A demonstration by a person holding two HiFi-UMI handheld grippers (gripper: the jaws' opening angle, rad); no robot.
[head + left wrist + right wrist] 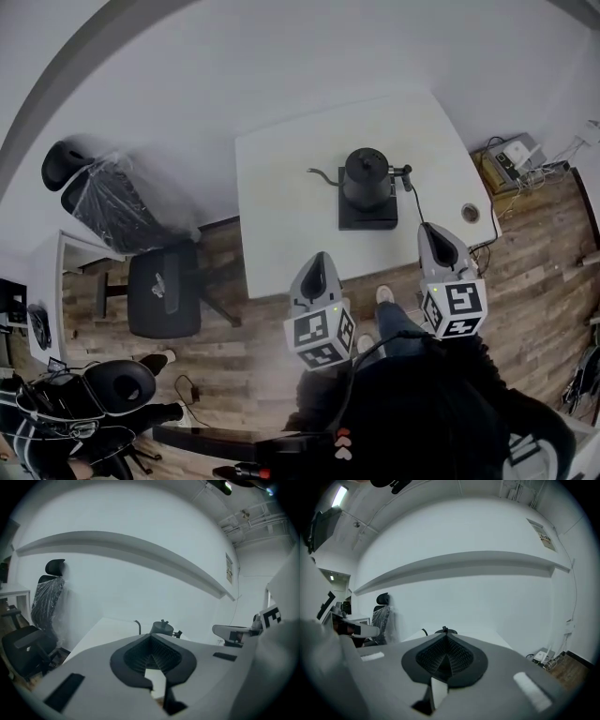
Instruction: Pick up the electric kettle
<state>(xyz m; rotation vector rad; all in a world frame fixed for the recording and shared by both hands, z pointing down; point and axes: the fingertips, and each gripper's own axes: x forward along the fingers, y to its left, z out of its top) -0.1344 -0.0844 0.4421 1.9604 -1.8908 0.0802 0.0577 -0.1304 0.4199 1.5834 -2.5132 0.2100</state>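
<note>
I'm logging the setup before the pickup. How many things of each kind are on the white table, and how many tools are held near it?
Electric kettle: 1
Kettle base: 1
Tools: 2, left tool and right tool
Total: 4

Hand-held grippers, left (318, 262) and right (435, 232), closed, empty.

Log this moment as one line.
stage: pre-grasp | left gripper: shut, empty | right gripper: shut, empty | electric kettle: untouched, on base, on table
</note>
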